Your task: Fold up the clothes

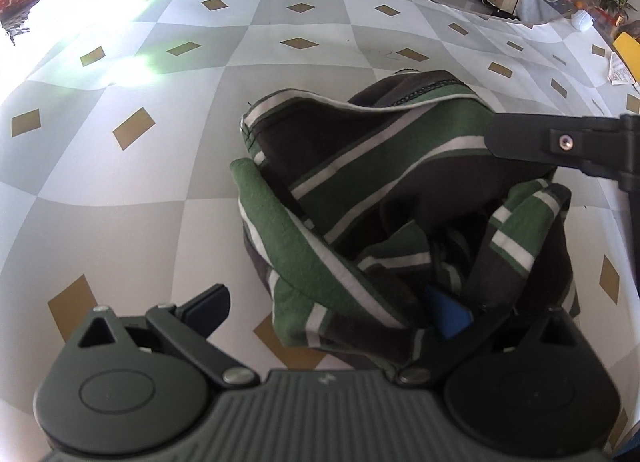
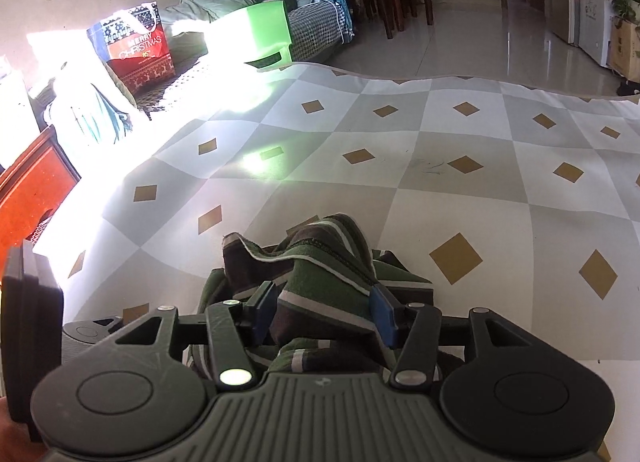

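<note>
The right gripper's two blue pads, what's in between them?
In the right wrist view, a bunched fold of the green striped garment lies between the right gripper's pads. They stand apart, not squeezing it.

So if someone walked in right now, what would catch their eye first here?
Probably the crumpled green, black and white striped garment, bunched in a heap on the diamond-checked table cover. Next, the right hand-held gripper, its blue pads open on either side of a fold, and the glaring sun patch by the red Christmas bag beyond the table.
</note>
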Demonstrator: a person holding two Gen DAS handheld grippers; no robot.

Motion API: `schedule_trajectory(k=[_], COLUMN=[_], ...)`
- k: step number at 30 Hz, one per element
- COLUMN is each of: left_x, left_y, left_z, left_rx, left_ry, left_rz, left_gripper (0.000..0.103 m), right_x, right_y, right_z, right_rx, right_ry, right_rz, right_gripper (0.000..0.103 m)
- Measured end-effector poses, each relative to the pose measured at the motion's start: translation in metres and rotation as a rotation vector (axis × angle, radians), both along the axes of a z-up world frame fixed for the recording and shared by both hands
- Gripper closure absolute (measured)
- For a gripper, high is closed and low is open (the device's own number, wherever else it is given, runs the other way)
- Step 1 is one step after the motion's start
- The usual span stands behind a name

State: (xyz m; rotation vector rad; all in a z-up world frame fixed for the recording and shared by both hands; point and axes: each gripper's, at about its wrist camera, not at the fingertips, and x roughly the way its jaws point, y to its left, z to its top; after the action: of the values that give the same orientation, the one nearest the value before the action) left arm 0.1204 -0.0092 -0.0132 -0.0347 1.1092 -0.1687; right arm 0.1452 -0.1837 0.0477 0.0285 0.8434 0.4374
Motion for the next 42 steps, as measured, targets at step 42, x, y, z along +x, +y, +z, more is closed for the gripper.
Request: schedule_trajectory(k=[42], left_x=[0.001], left_y=[0.001], left_z=[0.001], left_rx=[0.056], left_ry=[-0.020], left_rz=[0.039], left_gripper=[0.000], right_x=[-0.071], right_y=[-0.101], right_z=[0.055], right_rx=[-0.025], right_ry=[-0.076], right_rz=[-0.287], right_gripper=[0.090])
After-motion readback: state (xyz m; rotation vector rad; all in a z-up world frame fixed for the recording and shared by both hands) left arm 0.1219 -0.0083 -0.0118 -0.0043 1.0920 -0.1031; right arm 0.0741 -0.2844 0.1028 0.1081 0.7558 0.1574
